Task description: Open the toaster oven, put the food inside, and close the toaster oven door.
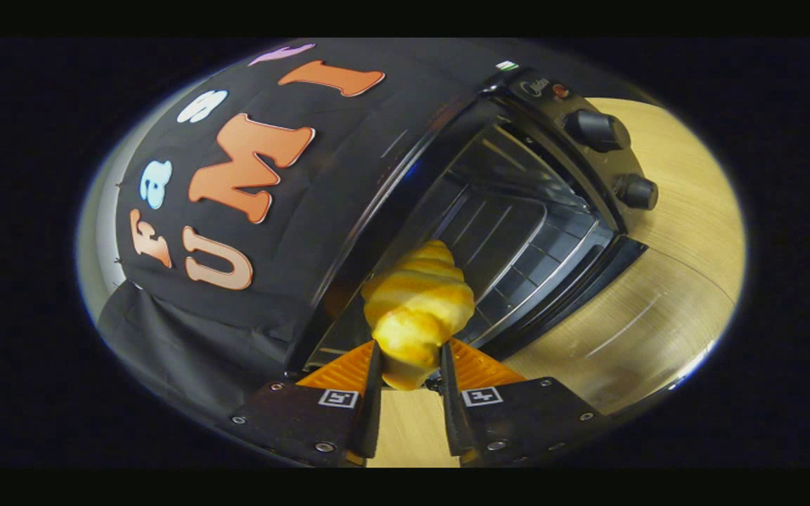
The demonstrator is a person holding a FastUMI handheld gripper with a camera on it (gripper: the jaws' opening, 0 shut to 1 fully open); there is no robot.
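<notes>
A wooden table [665, 281] is seen spreading under and beside everything, bare and pale on the side beyond the appliance. On it one toaster oven [517, 211] is set, black, with its back toward the dark cloth wall [187, 309] of the booth. Its door [574, 295] is let down flat toward the table, so the cavity is laid open. One wire rack [510, 246] is seen inside, with glossy walls around it; whether a tray lies under the rack cannot be told, since the interior is dim and warped by the lens. On the control panel at the oven's side two round knobs [596, 130] are counted, one above the other, with a small reddish lamp [560, 91] near the upper one.

One croissant [418, 313] is held at the mouth of the oven, its far end raised over the lowered door and in front of the rack. The gripper [410, 369] is clamped on the croissant's near end, both fingers [374, 372] pressed against its sides. Nothing is seen lying between the croissant and the open cavity.
</notes>
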